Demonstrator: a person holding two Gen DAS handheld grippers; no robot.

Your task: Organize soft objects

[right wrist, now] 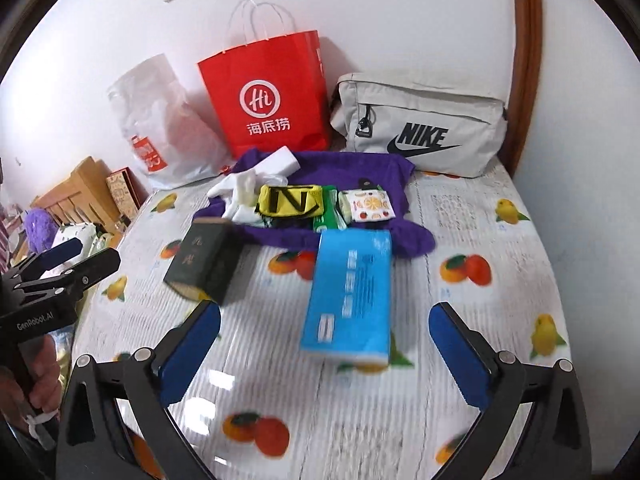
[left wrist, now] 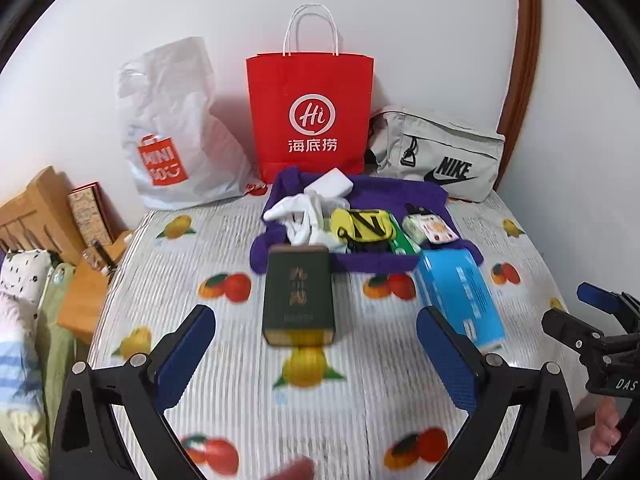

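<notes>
Left wrist view shows my left claw [left wrist: 316, 354] spread wide above the tabletop [left wrist: 248, 392], its blue pads pinching nothing, with a dark green box [left wrist: 298, 300] lying flat on the fruit-print cover just ahead of them and between their lines. From the right wrist I see my right claw [right wrist: 324, 354] spread just as wide and also empty, and a blue box [right wrist: 348, 292] lies on the cover in front of it, one end reaching the purple cloth [right wrist: 384, 172]. That cloth is spread toward the far side of the tabletop, and the soft things sit on it in a row: white socks [right wrist: 240, 192] bunched at the left, a yellow pouch [right wrist: 290, 200] with a black letter beside them, a green packet [right wrist: 328, 220] next to that, and a small fruit-patterned pack [right wrist: 370, 204] at the right. A white block [right wrist: 280, 162] rests at the cloth's far edge. Behind the cloth, against the wall, stand a white plastic bag [right wrist: 160, 120], a red paper bag [right wrist: 268, 96] upright with its handles up, and a grey sports bag [right wrist: 420, 120] lying on its side. In the left wrist view my right claw shows at the right edge with a hand [left wrist: 606, 428] below it; in the right wrist view my left claw shows at the left edge.
</notes>
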